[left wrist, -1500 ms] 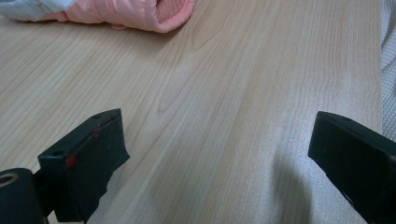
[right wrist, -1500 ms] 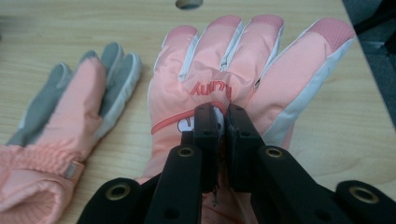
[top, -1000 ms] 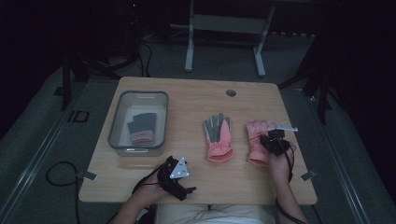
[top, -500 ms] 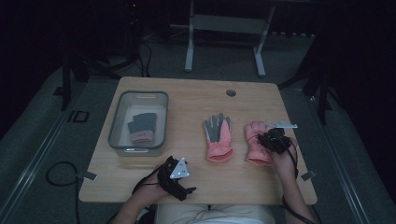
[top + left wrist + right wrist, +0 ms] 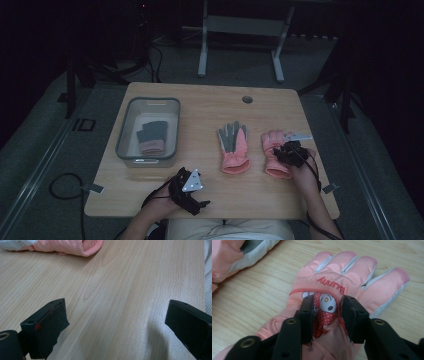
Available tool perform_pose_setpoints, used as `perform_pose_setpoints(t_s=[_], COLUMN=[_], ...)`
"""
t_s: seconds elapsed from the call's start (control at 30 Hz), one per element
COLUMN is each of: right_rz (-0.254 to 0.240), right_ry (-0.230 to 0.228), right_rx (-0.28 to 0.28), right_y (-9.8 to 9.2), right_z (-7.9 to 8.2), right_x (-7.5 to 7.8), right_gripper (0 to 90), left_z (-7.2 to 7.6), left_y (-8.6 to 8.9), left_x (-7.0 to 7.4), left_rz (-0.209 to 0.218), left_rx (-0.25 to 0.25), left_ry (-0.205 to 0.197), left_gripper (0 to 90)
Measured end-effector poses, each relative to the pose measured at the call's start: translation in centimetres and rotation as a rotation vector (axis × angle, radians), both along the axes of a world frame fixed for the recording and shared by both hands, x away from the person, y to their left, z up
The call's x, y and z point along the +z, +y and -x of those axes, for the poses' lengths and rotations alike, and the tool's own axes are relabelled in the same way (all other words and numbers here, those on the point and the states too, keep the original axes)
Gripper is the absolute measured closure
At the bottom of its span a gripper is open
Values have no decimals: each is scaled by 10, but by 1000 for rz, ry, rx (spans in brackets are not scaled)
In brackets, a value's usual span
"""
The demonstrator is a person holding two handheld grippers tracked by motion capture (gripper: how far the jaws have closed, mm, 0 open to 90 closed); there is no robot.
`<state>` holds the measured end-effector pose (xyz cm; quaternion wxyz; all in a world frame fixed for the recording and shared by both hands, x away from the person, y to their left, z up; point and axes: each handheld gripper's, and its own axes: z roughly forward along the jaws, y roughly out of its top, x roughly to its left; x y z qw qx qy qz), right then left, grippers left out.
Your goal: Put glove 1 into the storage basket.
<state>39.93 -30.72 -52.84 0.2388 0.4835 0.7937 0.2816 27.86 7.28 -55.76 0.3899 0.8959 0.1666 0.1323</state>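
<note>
Table [image 5: 200, 107]: 1 bin [image 5: 126, 131] on the left half, near the left edge, holding 1 folded pair of gloves [image 5: 151, 137] at its middle. 1 glove [image 5: 233, 148] right of centre, fingers toward the far edge, cuff toward the near edge. 1 second glove [image 5: 272, 150] just to its right, near the right edge, lying the same way. Right gripper [image 5: 290, 151] on that second glove. Left gripper [image 5: 189, 186] at the near edge, between the bin and the first glove. 1 round hole [image 5: 247, 99] by the far edge, right of centre
</note>
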Motion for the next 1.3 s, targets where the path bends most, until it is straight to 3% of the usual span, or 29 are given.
perform_pose_setpoints(t_s=[0.1,0.17,0.37,0.6,0.7,0.73,0.97,1.13,1.3], right_rz=[6,-20,-53,-81,-85,-100,-126,-155,-176], right_ry=[-5,-7,-18,-79,-91,-127,-190,-213,-216], right_rx=[-6,-21,-57,-56,-58,-50,7,63,102], right_y=[2,2,2,9,10,16,43,66,87], right_z=[0,0,3,12,14,16,20,20,21], right_x=[-2,-4,3,39,46,66,104,118,124], right_gripper=[731,783,851,857,857,857,856,855,854], left_z=[0,0,0,0,0,0,0,0,0], left_y=[0,0,0,0,0,0,0,0,0], left_x=[0,0,0,0,0,0,0,0,0], left_rz=[0,0,-1,-2,-3,-3,-2,-4,-2], left_rx=[0,0,1,-1,-3,-3,-4,-5,-7], left_ry=[0,1,-1,0,-3,-1,-2,-3,-3], left_gripper=[37,37,37,37,37,37,37,37,37])
